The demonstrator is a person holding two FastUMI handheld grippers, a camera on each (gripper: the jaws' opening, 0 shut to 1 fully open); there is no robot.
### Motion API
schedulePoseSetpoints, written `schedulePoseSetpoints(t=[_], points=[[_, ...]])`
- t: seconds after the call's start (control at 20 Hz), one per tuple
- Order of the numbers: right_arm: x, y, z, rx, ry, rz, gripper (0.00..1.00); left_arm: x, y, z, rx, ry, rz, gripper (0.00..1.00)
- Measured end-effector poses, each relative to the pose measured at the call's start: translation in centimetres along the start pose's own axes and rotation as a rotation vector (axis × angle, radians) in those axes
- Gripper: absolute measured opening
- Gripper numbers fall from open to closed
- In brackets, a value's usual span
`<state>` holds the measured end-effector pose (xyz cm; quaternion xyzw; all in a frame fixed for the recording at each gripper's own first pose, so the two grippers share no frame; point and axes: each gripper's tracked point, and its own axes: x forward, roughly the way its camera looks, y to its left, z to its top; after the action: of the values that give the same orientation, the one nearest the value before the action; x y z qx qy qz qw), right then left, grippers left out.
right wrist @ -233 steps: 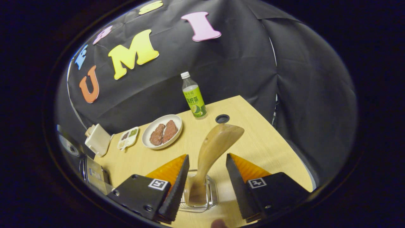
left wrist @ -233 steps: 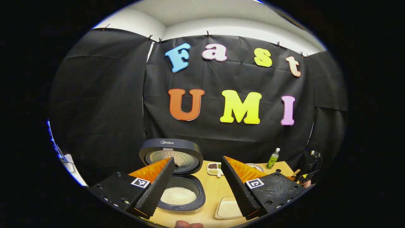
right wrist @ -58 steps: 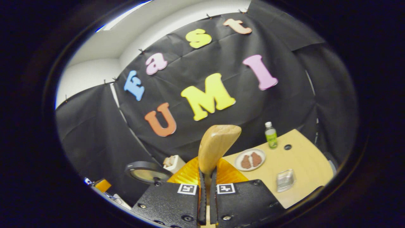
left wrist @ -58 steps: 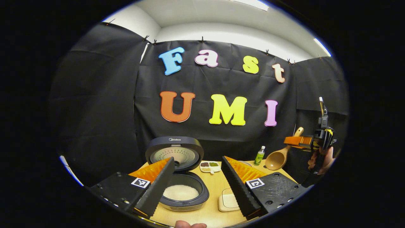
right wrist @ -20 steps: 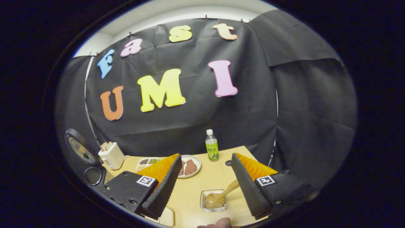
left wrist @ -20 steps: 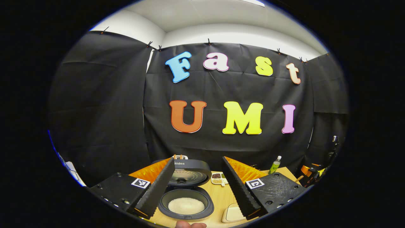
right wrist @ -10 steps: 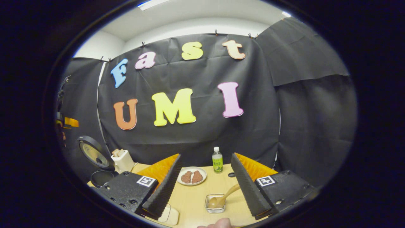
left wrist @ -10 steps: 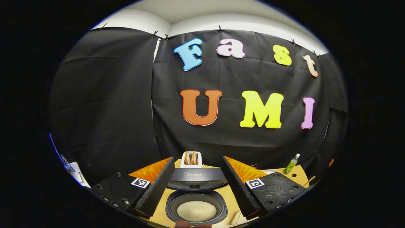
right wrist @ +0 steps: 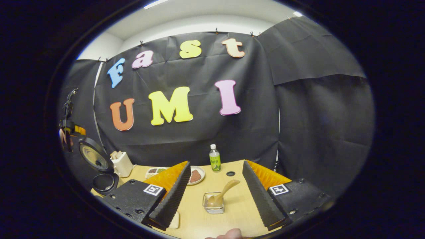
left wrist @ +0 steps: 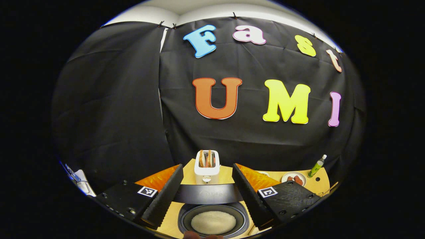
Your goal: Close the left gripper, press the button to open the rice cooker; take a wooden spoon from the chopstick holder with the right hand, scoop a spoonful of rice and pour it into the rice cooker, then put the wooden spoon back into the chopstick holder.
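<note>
Left gripper view: rice cooker [left wrist: 212, 221] at bottom centre, rice in pot, lid [left wrist: 207, 193] just behind it. Toaster [left wrist: 207, 167] behind lid. Plate [left wrist: 294, 178] and bottle [left wrist: 317, 166] at lower right.

Right gripper view: wooden spoon [right wrist: 221, 194] in chopstick holder [right wrist: 213, 203] on table [right wrist: 232, 212], bottom centre. Bottle [right wrist: 214, 158] behind holder; plate [right wrist: 196, 175] left of bottle. Toaster [right wrist: 122, 163] and open rice cooker [right wrist: 99, 169] at lower left.

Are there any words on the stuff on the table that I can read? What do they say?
Rice cooker lid: a faint mark on its front edge, too blurred to read.
Green bottle: its label has print, too small to read.
Square tags on the fingers: black-and-white patterns, no words.
So there are no words here that can be read on the table's things.
</note>
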<state>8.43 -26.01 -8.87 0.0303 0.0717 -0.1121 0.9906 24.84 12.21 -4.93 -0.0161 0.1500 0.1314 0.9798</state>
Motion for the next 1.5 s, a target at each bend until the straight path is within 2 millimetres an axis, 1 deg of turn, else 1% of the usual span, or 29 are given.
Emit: schedulePoseSetpoints(t=[0.1, 0.15, 0.2, 0.25, 0.3, 0.35, 0.4, 0.45, 0.5, 0.55, 0.7, 0.8, 0.85, 0.9, 1.05, 1.15, 1.2, 1.25, 1.3, 1.35, 1.4, 1.45, 1.5], points=[[-0.2, -0.4, -0.1, 0.006, 0.002, -0.013, 1.00, 0.6, -0.1, -1.2, -0.004, 0.053, 0.004, 0.95], [-0.3, -0.1, -0.2, 0.008, 0.004, -0.010, 1.00, 0.2, 0.1, -0.9, -0.011, 0.059, 0.003, 0.96], [-0.3, 0.3, -0.3, 0.005, 0.008, -0.004, 1.00, 0.0, -0.2, -1.4, -0.019, 0.080, 0.001, 0.96], [-0.2, 0.7, -0.4, 0.000, 0.013, 0.006, 0.94, -0.3, -0.2, -1.7, -0.016, 0.087, 0.002, 0.96], [-0.1, 1.4, -0.5, -0.005, 0.015, 0.019, 1.00, -0.7, -0.3, -2.2, -0.012, 0.105, -0.002, 0.97], [0.1, 2.1, -0.5, -0.007, 0.019, 0.034, 0.94, -1.3, -0.5, -2.8, -0.013, 0.122, -0.010, 0.96], [0.2, 3.0, -0.6, -0.007, 0.022, 0.053, 1.00, -2.0, -0.6, -3.4, -0.017, 0.140, -0.021, 0.97], [0.2, 3.8, -0.6, -0.009, 0.025, 0.070, 0.94, -2.9, -0.8, -4.2, -0.022, 0.161, -0.031, 0.97], [0.4, 4.6, -0.7, -0.014, 0.024, 0.089, 1.00, -3.7, -0.9, -5.1, -0.023, 0.183, -0.040, 0.97], [0.6, 5.3, -0.7, -0.021, 0.023, 0.103, 0.94, -4.5, -1.1, -6.3, -0.019, 0.205, -0.044, 0.97], [1.0, 7.0, -1.3, -0.020, 0.038, 0.139, 0.94, -6.7, -1.7, -10.1, -0.022, 0.282, -0.070, 0.96], [1.2, 8.0, -1.4, -0.028, 0.043, 0.163, 0.94, -7.5, -2.0, -12.0, -0.020, 0.317, -0.079, 0.97], [1.3, 8.5, -1.4, -0.034, 0.042, 0.174, 1.00, -7.9, -2.1, -12.7, -0.013, 0.327, -0.083, 0.97], [1.4, 9.0, -1.4, -0.038, 0.043, 0.184, 1.00, -8.0, -2.2, -13.2, -0.011, 0.338, -0.083, 0.97], [1.7, 9.9, -1.7, -0.046, 0.051, 0.209, 0.94, -8.4, -2.2, -14.4, -0.007, 0.362, -0.079, 0.97], [1.9, 10.5, -2.0, -0.044, 0.061, 0.223, 0.94, -8.6, -2.3, -15.4, -0.004, 0.383, -0.075, 0.97], [2.1, 10.6, -2.2, -0.042, 0.068, 0.229, 1.00, -8.9, -2.4, -16.2, -0.004, 0.399, -0.074, 0.97], [2.2, 10.9, -2.3, -0.039, 0.074, 0.238, 1.00, -9.1, -2.4, -17.0, -0.005, 0.417, -0.072, 0.97], [2.4, 11.1, -2.5, -0.039, 0.077, 0.246, 0.94, -9.2, -2.5, -17.8, -0.007, 0.434, -0.072, 0.98], [2.6, 11.3, -2.6, -0.042, 0.079, 0.252, 1.00, -9.4, -2.3, -18.8, -0.007, 0.454, -0.072, 0.98], [2.8, 11.3, -2.7, -0.045, 0.081, 0.256, 1.00, -9.7, -2.4, -19.5, -0.012, 0.471, -0.073, 0.98], [2.9, 11.4, -2.6, -0.047, 0.080, 0.260, 1.00, -9.9, -2.3, -20.1, -0.016, 0.484, -0.072, 1.00], [3.0, 11.4, -2.6, -0.053, 0.081, 0.264, 1.00, -10.0, -2.2, -20.6, -0.021, 0.493, -0.070, 0.98]])
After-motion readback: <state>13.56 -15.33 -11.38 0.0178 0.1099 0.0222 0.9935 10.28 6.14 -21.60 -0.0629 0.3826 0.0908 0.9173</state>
